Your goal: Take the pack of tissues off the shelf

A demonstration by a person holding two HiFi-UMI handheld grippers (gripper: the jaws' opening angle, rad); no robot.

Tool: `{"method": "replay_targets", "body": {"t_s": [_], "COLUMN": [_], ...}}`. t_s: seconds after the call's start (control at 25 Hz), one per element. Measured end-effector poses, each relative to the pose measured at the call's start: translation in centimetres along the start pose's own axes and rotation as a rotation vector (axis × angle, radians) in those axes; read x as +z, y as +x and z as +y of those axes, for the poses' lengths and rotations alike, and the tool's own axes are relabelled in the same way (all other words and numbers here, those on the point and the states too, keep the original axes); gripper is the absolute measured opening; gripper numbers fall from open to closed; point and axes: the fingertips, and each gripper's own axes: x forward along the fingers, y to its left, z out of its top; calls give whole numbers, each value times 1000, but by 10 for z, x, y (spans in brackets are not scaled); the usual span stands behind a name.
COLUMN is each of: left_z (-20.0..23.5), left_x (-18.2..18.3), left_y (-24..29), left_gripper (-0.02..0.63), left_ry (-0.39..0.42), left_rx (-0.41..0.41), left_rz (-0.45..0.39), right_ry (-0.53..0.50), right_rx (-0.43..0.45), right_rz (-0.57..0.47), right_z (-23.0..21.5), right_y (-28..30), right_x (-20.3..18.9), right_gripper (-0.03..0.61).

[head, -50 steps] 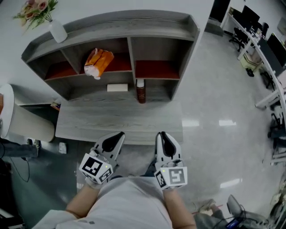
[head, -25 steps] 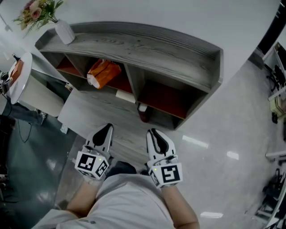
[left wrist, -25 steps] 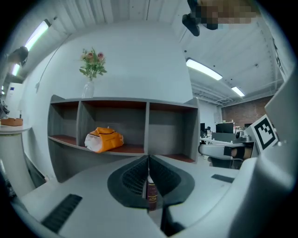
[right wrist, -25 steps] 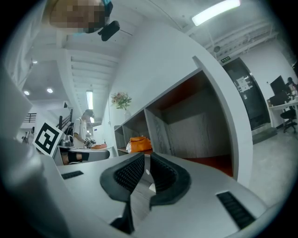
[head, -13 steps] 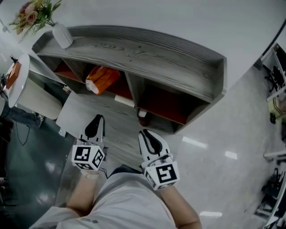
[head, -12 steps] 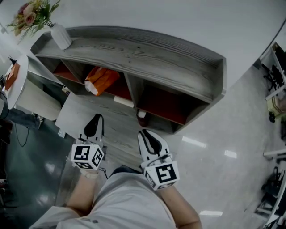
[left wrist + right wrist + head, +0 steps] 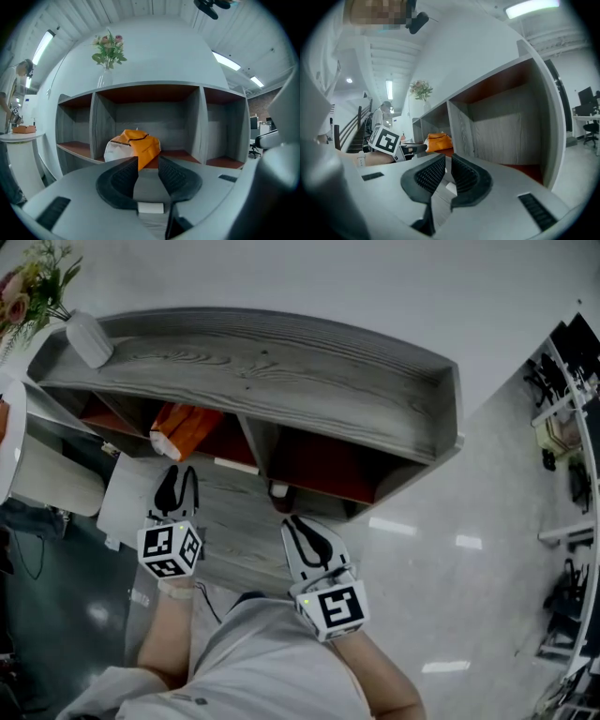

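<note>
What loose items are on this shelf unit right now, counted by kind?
Pack of tissues: 1
Vase of flowers: 1
White box: 1
Bottle: 1
Total: 4

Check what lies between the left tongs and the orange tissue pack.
Nothing but bare grey desktop: in the left gripper view the opening left tongs look straight at the tissue pack, empty between the jaws.
</note>
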Motion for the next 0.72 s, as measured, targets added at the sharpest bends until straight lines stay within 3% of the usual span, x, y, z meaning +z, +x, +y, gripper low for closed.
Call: {"method": "replay_targets", "body": {"t_s": [0.72], "left_z": [23], "left_x": [-17], "left_y": [51], "left_gripper": [113], "left_ry": [44], "left_rx": [56], "left_rz": [65], "right_ry": [-15], "right_rx": [-94], "right_rz": [7], "right_z": [-24], "right_y": [7], "right_x": [-4], "right_gripper": [48]}}
